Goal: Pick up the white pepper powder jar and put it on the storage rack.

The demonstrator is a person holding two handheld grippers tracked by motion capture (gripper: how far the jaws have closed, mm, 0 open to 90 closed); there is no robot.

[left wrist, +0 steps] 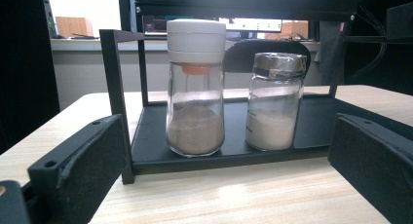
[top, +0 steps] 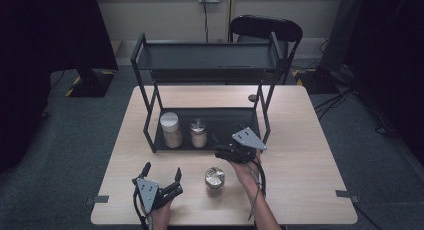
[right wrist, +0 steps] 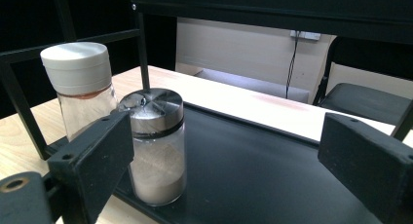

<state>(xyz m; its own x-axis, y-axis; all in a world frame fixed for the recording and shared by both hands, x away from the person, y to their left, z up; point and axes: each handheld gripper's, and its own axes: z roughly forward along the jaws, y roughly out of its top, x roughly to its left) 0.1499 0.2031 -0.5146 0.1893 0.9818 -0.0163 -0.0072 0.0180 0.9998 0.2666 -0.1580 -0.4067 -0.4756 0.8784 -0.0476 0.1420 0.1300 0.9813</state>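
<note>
A black two-tier rack (top: 150, 122) stands mid-table. On its lower shelf (left wrist: 316, 121) a white-lidded glass jar (top: 170, 129) (left wrist: 196, 87) (right wrist: 80, 85) of brown powder stands left of a metal-lidded jar (top: 198, 133) (left wrist: 275, 102) (right wrist: 157, 146) of pale powder. A third metal-lidded jar (top: 215, 181) stands on the table in front of the rack. My right gripper (top: 220, 146) (right wrist: 224, 126) is open at the shelf's front edge, and the metal-lidded shelf jar is just ahead of its left jaw, untouched. My left gripper (top: 162, 170) (left wrist: 226, 124) rests open near the front edge, facing both shelf jars.
The rack's upper shelf (top: 205, 56) is bare and overhangs the jars. A black chair (top: 266, 29) stands behind the table. The wooden table (top: 305, 155) has free room at the right and far left.
</note>
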